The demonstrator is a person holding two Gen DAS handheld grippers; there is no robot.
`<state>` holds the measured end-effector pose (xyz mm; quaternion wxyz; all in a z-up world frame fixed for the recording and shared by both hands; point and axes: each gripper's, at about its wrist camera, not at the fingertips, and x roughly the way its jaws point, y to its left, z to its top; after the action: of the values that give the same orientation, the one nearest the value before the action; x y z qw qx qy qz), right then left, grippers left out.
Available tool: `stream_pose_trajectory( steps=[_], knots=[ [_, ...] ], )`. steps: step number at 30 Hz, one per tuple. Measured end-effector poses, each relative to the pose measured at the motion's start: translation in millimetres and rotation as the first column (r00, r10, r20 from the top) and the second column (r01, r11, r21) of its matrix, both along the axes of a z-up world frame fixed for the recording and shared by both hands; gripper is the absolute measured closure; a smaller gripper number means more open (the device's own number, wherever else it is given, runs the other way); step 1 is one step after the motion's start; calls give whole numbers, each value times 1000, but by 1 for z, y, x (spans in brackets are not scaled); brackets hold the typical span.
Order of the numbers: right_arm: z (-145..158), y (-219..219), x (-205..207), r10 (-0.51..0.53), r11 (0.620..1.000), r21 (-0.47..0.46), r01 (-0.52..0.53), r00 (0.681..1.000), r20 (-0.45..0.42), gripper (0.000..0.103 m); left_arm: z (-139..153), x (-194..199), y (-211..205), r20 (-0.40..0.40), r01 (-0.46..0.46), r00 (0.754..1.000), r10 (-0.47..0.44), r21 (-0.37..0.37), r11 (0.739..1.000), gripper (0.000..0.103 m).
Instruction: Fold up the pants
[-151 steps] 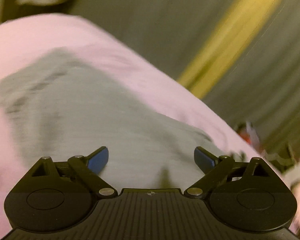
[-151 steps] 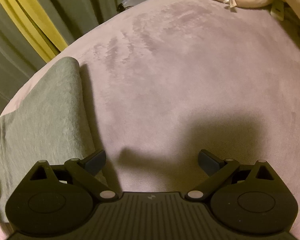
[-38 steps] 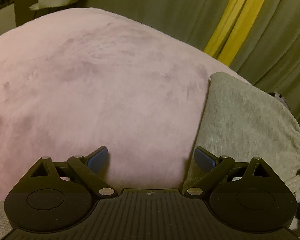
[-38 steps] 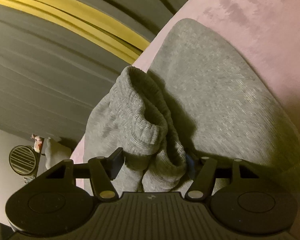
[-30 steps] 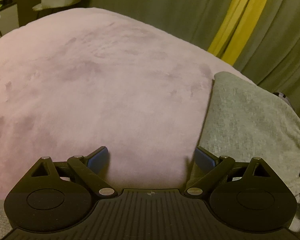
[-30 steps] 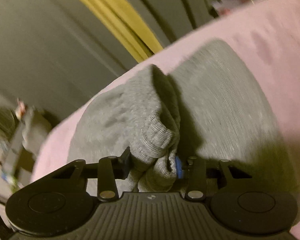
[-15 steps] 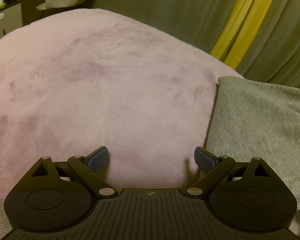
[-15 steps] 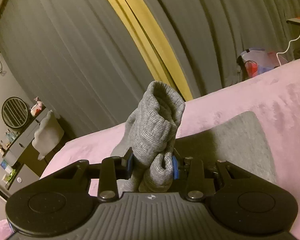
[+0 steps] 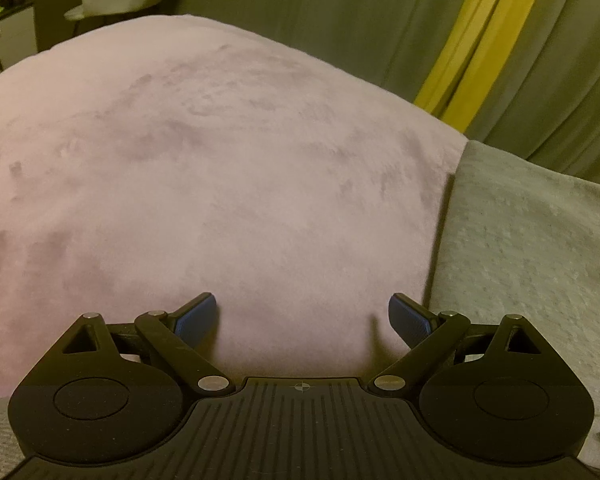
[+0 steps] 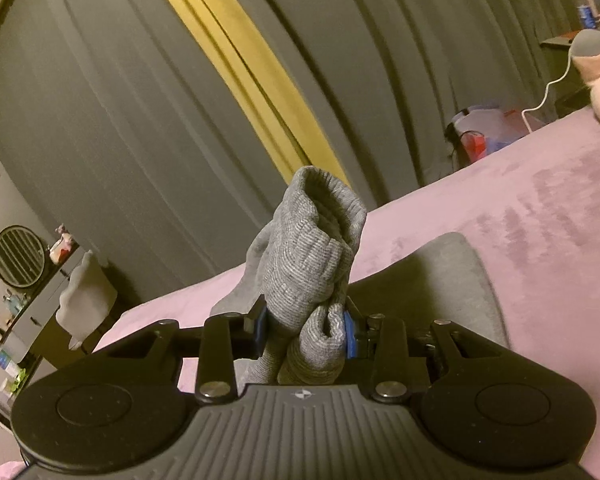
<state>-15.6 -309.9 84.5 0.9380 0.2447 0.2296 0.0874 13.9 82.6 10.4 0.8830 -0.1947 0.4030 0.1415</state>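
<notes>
The right gripper [image 10: 305, 330] pinches the bunched cuffs of the grey pants [image 10: 312, 248], lifted above the bed [image 10: 540, 216]; the left gripper [image 9: 302, 316] hangs open. A layer, possibly loose, could slip out.

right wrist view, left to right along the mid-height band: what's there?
Round dark mirror → ribbed grey cuff of the pants pinched in the right tongs → flat grey pants panel → pink plush bedspread.

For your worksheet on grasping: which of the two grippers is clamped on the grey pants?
The right gripper: its pads pinch a bunched ribbed cuff of the pants. The left gripper stands open over the pink blanket, holding nothing.
</notes>
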Motion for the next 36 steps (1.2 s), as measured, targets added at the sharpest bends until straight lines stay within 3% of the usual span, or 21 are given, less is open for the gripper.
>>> stream_pose_trajectory(
  steps=[8, 17, 19, 22, 23, 24, 28, 30, 31, 34, 36],
  knots=[
    [-13, -18, -4, -49, 999, 21, 50, 998, -30, 68, 1, 1, 0, -6, 4, 1000, -4, 1, 1000, 6],
    [-47, -31, -8, -82, 996, 12, 84, 991, -105, 68, 0, 2, -2, -16, 7, 1000, -7, 4, 1000, 6],
    [-56, -34, -10, -93, 996, -18, 91, 986, -139, 64, -1, 3, -1, -21, 7, 1000, -6, 3, 1000, 6],
    [-57, -39, -19, -178, 981, -100, 166, 975, -132, 47, -2, 4, -2, -26, 8, 1000, -8, 6, 1000, 6],
    [-55, -45, -24, -199, 978, -91, 189, 973, -114, 37, -2, 5, -2, -29, 10, 1000, -10, 9, 1000, 6],
    [-53, -49, -27, -211, 976, -75, 205, 973, -98, 35, -2, 5, -3, -30, 12, 999, -11, 12, 1000, 6],
    [-42, -51, -35, -197, 980, -48, 196, 980, -35, 38, -3, 5, -5, -38, 19, 999, -18, 23, 1000, 6],
    [-36, -45, -32, -177, 982, -66, 175, 984, -12, 61, -3, 5, -5, -39, 19, 999, -18, 23, 1000, 6],
    [-36, -41, -29, -153, 986, -68, 152, 988, -13, 65, -4, 5, -5, -40, 19, 999, -18, 21, 1000, 6],
    [-45, -32, -18, -107, 991, -85, 101, 993, -58, 67, -4, 4, -5, -44, 18, 999, -18, 15, 1000, 6],
    [-61, -26, -6, -85, 990, -121, 65, 982, -170, 67, -4, 4, -6, -46, 20, 999, -19, 13, 1000, 6]
  ],
)
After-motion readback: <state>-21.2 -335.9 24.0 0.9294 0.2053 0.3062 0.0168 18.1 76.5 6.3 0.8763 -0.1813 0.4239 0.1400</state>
